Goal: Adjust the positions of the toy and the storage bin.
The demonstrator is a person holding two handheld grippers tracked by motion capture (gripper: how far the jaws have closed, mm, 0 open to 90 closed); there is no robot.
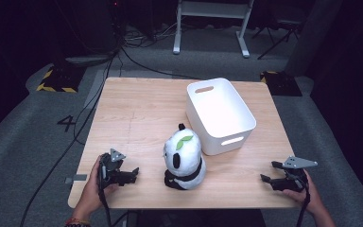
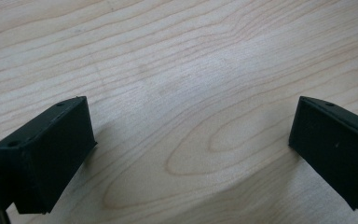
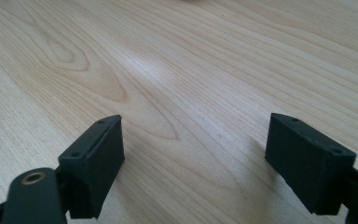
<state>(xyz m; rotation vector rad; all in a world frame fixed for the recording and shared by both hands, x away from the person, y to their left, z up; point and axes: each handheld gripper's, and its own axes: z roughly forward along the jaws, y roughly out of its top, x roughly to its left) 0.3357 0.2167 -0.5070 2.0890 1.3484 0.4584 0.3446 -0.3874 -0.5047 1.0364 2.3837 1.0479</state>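
Currently resting | left claw (image 1: 133, 174) and right claw (image 1: 266, 172) lying on counter (image 1: 137, 113), both gaping wide, gripping nothing | plush panda (image 1: 184, 158) sitting upright between them, beside empty white bin (image 1: 220, 115), probably awaiting pickup

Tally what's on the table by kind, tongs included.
Plush panda: 1
White bin: 1
Tongs: 2, left tongs and right tongs, both open, resting on the table
Total: 4
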